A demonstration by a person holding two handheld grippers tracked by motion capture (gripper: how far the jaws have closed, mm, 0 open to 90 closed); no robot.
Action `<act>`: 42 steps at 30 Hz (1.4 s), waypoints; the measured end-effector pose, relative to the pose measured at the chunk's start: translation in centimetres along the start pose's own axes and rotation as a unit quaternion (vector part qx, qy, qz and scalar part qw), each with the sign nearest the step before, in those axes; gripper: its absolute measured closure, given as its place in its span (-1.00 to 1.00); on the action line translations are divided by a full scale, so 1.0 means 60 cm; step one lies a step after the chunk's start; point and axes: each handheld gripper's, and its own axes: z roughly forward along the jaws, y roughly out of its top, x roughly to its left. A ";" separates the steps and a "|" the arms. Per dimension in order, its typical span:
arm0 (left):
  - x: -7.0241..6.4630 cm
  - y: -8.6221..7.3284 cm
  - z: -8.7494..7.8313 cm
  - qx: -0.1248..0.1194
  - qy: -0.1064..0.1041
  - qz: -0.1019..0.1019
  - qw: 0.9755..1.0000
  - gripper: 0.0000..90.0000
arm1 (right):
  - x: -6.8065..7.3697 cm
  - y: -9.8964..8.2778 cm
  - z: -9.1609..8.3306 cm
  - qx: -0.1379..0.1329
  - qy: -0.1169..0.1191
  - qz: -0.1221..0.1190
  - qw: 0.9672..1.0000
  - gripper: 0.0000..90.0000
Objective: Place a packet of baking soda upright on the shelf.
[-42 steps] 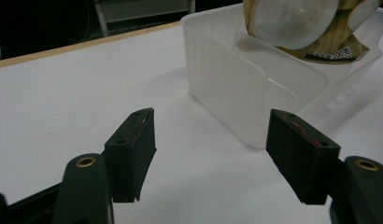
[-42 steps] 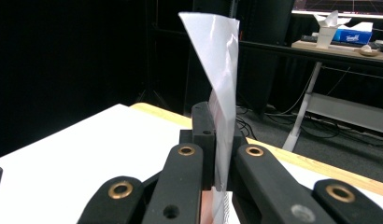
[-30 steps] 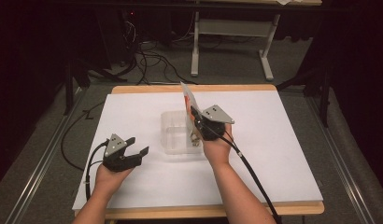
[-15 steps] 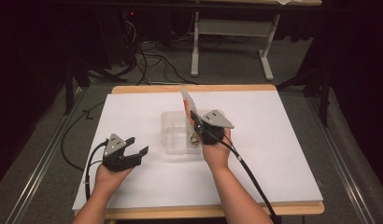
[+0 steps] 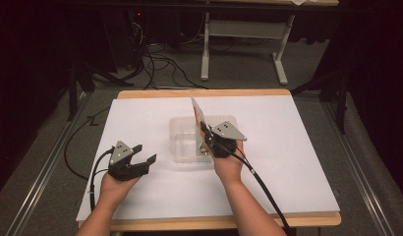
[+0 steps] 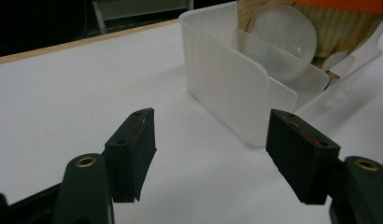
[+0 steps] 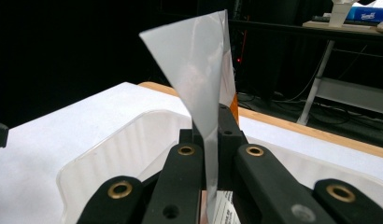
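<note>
White table (image 5: 298, 162) carried everything, wood trim showing at its far and near edges. Clear plastic container (image 5: 187, 140) sat near the middle of the surface, a bit toward the far edge; in the left gripper view (image 6: 227, 79) it was a frosted tub with a round clear piece and orange-topped packaging inside, exact contents hard to tell. Right gripper (image 5: 205, 133) was over the container's right side, jaws pressed together, pinching a flat packet (image 5: 198, 114) that stood upright and stuck up past the container toward the far edge. In the right gripper view the packet (image 7: 201, 70) looked silvery, creased, with an orange strip behind it, clamped between the jaws above the container (image 7: 129, 140). Left gripper (image 5: 140, 155) was near the left part of the near edge, just beside the container but apart from it, jaws spread, nothing between them; bare tabletop (image 6: 63, 93) showed between the pads.
</note>
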 end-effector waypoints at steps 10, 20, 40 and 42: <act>0.000 0.000 -0.001 0.000 0.000 0.001 1.000 -0.25 | 0.010 -0.017 -0.009 0.006 0.005 -0.007 1.000 1.00; -0.002 0.000 0.001 0.003 -0.002 0.004 1.000 -0.25 | 0.012 -0.031 -0.018 0.007 0.002 -0.006 1.000 1.00; -0.002 0.000 0.001 0.002 -0.002 0.004 1.000 -0.25 | 0.011 -0.017 -0.018 0.012 0.005 -0.007 1.000 0.77; -0.002 0.000 0.001 0.001 -0.002 0.004 1.000 -0.25 | 0.012 -0.012 -0.017 0.014 0.007 -0.009 1.000 0.64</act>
